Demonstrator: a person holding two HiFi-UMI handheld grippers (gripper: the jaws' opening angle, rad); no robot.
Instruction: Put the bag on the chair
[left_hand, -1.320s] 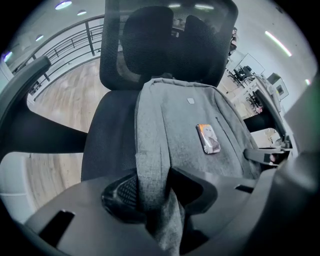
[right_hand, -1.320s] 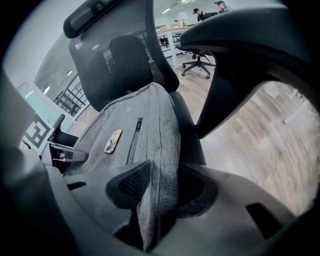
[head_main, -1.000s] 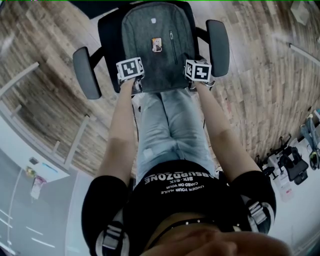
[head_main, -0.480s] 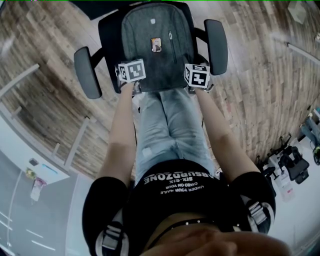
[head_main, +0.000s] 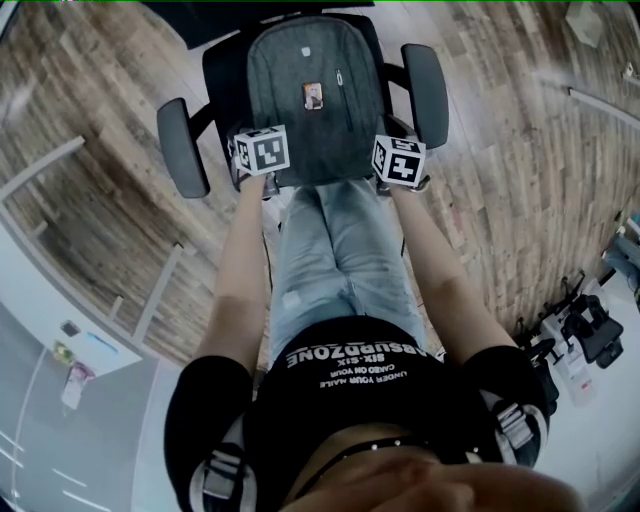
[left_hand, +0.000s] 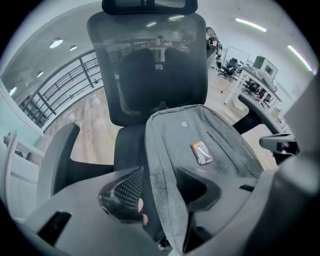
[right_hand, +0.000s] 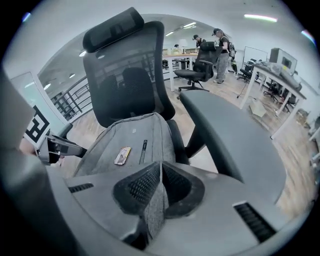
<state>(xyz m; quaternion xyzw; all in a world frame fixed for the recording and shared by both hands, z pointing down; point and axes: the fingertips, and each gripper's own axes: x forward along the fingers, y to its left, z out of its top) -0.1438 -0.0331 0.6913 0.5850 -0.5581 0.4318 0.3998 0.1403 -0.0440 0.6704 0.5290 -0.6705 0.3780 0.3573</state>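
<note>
The black mesh chair (head_main: 183, 148) carries the grey bag (head_main: 295, 115) on its seat. The bag lies front face up, its long axis running from the seat's front edge to the backrest, top end against the backrest. What is inside it cannot be seen. Only the gripper views show the chair's headrest (right_hand: 112, 30).

At the seat's front edge, the left gripper (left_hand: 162, 189) has just been opening, and its jaws are spread around the bag's edge without pressing it. The right gripper (right_hand: 160, 187) has just been closing and pinches a fold of bag fabric.

A small orange tag (head_main: 313, 95) sits mid-bag.
</note>
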